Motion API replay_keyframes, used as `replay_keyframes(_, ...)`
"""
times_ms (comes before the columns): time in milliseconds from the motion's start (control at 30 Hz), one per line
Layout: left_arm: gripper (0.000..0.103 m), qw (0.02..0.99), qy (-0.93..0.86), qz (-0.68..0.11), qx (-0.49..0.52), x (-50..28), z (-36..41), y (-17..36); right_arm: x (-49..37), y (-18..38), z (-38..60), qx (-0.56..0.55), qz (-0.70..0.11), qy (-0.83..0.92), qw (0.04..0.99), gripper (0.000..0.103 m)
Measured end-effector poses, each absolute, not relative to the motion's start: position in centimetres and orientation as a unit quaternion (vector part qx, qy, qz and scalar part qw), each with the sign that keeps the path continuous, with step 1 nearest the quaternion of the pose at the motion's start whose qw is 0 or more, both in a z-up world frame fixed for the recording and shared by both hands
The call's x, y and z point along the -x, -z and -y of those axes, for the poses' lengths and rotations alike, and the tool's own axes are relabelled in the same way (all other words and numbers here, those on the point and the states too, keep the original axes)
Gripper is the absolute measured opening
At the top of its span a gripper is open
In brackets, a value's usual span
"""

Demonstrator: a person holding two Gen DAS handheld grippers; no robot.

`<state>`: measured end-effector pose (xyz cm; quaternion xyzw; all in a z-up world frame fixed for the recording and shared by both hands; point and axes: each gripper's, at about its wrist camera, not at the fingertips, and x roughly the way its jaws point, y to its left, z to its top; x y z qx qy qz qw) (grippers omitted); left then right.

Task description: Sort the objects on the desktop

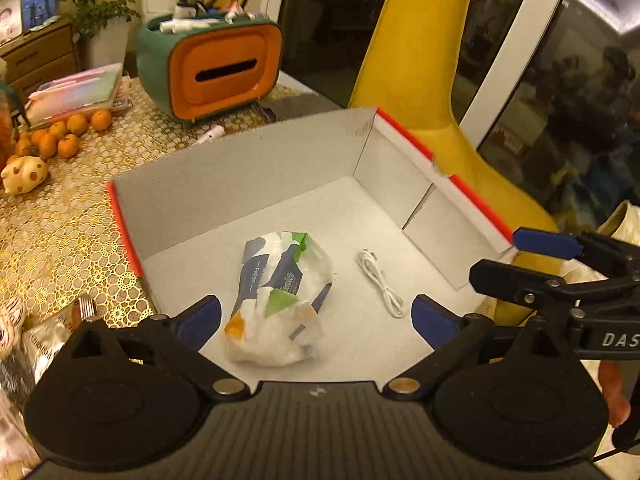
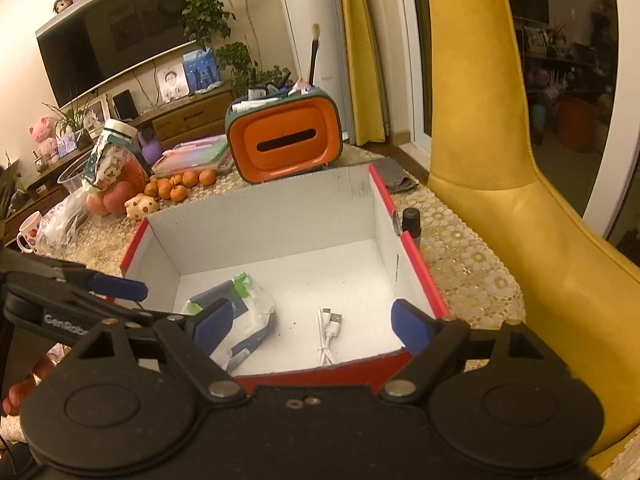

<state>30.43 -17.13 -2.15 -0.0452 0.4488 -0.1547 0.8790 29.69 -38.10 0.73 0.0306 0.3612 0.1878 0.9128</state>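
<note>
Gold-patterned tablecloth, red-edged box on it. Left view: left gripper released, tissue pack directly below in box. Right view: right gripper released, cable below, lengthwise away from it.

- The right hand-held gripper hangs over the near edge of a red-edged cardboard box, its blue pads spread wide with nothing between them.
- Inside the box lie a crumpled tissue pack and, just beside it, a coiled white USB cable.
- The left hand-held gripper reaches in from the left.
- Behind the box, an orange-fronted tissue holder stands on the bench.
</note>
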Motion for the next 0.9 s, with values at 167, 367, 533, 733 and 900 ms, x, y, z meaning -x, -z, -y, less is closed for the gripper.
replay_keyframes(167,0.103,0.886,0.164,-0.429,0.054,-27.8,16.3,1.3,-28.2,-1.2,38.1,-0.039,-0.358,-0.188,0.914,0.086)
replay_keyframes(367,0.103,0.901,0.137,-0.411,0.037,-24.3,14.6,1.0,-26.3,-1.4,37.6,-0.045,-0.359,-0.192,0.912,0.087)
replay_keyframes(533,0.103,0.908,0.132,-0.397,0.032,-21.4,13.0,1.2,-24.3,-1.2,36.3,-0.037,-0.357,-0.196,0.913,0.087)
replay_keyframes(733,0.103,0.912,0.118,-0.392,0.035,-18.7,10.6,1.4,-22.1,-1.4,33.8,-0.017,-0.347,-0.206,0.915,0.087)
replay_keyframes(900,0.103,0.912,0.098,-0.396,0.041,-16.5,8.2,1.7,-20.6,-1.3,31.8,-0.024,-0.349,-0.217,0.912,0.087)
